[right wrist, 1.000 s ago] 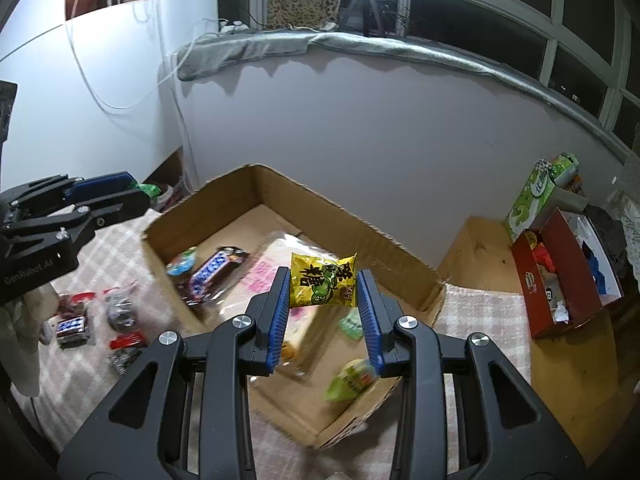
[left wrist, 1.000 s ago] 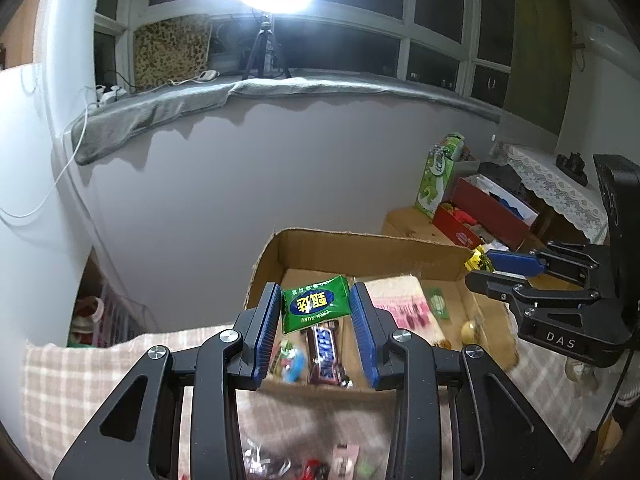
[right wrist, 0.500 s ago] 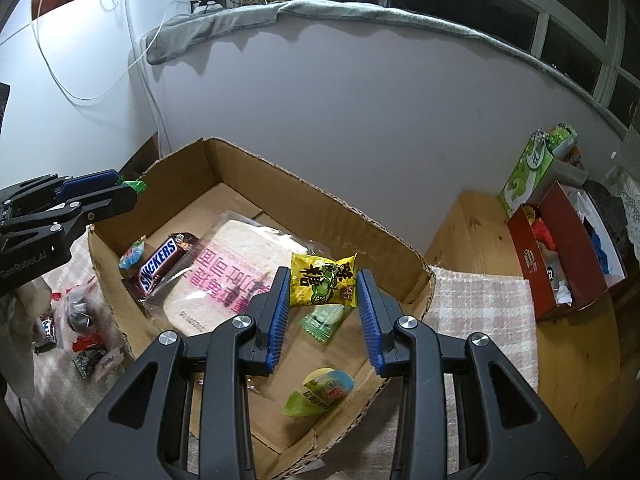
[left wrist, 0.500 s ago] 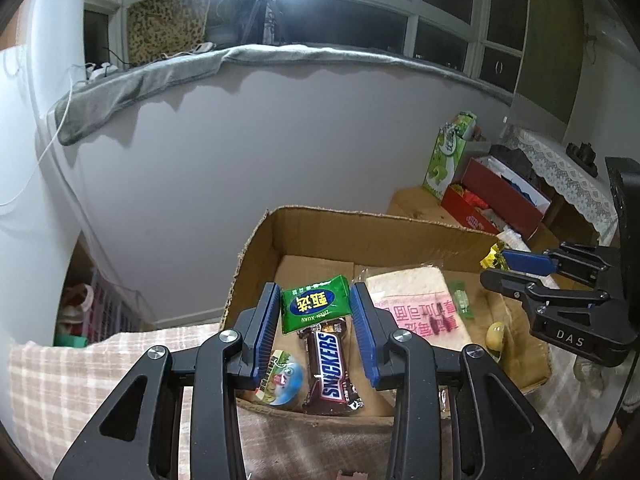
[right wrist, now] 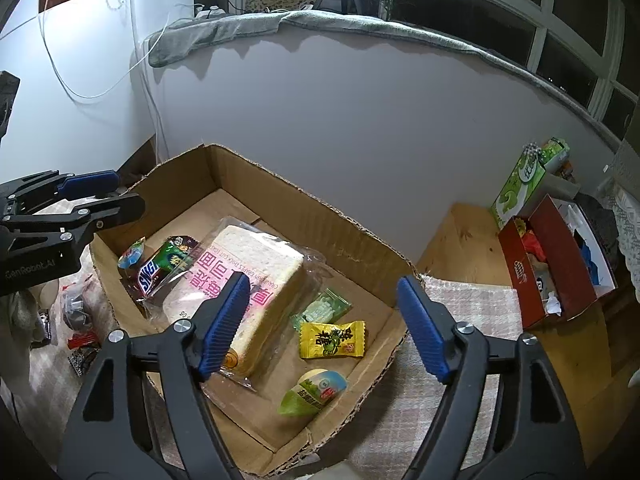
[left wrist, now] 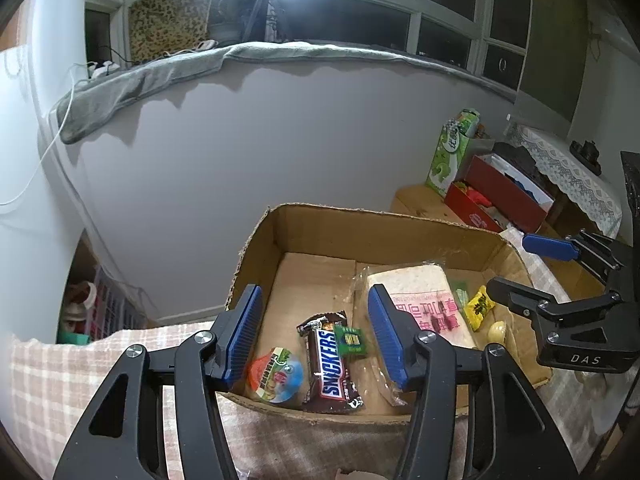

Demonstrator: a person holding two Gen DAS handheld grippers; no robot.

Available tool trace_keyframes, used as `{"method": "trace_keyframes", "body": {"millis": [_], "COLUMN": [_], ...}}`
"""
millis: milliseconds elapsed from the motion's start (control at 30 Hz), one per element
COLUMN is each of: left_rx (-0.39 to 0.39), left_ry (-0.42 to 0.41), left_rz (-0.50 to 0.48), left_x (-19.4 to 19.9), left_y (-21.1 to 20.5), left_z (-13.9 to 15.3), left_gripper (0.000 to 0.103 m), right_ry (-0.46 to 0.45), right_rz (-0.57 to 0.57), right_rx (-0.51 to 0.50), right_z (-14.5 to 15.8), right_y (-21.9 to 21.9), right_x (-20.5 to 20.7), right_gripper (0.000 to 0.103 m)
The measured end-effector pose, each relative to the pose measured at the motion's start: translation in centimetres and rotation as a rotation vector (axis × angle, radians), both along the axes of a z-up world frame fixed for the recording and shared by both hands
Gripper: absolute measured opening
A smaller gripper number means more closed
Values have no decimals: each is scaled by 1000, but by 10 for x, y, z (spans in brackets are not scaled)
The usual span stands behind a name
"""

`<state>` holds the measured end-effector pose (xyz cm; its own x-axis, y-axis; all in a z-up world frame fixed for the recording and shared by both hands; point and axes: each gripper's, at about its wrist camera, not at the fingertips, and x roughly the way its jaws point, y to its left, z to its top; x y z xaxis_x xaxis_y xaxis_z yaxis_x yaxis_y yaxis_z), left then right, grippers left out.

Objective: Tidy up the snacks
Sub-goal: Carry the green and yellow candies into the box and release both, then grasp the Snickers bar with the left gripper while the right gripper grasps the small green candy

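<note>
An open cardboard box [left wrist: 360,224] [right wrist: 352,236] holds the snacks. My left gripper [left wrist: 316,336] is open and empty above its near left corner. Below it a small green packet [left wrist: 351,339] lies on a Snickers bar [left wrist: 330,364], next to a round jelly cup [left wrist: 276,376]. My right gripper [right wrist: 324,328] is open and empty above the box's right part. Below it lies a yellow candy packet [right wrist: 332,340], beside a wrapped bread loaf [right wrist: 248,280], a pale green packet [right wrist: 322,308] and a green jelly cup [right wrist: 314,392].
Several loose wrapped snacks [right wrist: 76,328] lie on the checked cloth [right wrist: 460,320] left of the box. A red box [right wrist: 552,264] and a green carton [right wrist: 520,184] stand on a wooden surface at the right. A grey wall runs behind the box.
Both grippers have opened. The green packet dropped from my left gripper onto the Snickers bar. The yellow candy packet dropped from my right gripper onto the box floor.
</note>
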<state>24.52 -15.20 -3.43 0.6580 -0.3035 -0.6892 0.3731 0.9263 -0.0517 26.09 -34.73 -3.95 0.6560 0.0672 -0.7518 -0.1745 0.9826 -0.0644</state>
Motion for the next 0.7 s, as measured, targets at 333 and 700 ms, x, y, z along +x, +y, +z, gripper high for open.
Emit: {"method": "trace_keyframes", "body": {"millis": [333, 700], "left_rx": [-15, -52], "left_ry": [-36, -88], "left_rz": [1, 23], "left_x": [-16, -59], "left_y": [6, 42], "left_z": [15, 41], "left_gripper": [54, 54], "right_ry": [-12, -54], "right_rz": [6, 62], "right_rx": [-7, 13], "right_z": [10, 35], "right_y": [6, 30], "right_x": [-12, -53], "right_gripper": [79, 79]}}
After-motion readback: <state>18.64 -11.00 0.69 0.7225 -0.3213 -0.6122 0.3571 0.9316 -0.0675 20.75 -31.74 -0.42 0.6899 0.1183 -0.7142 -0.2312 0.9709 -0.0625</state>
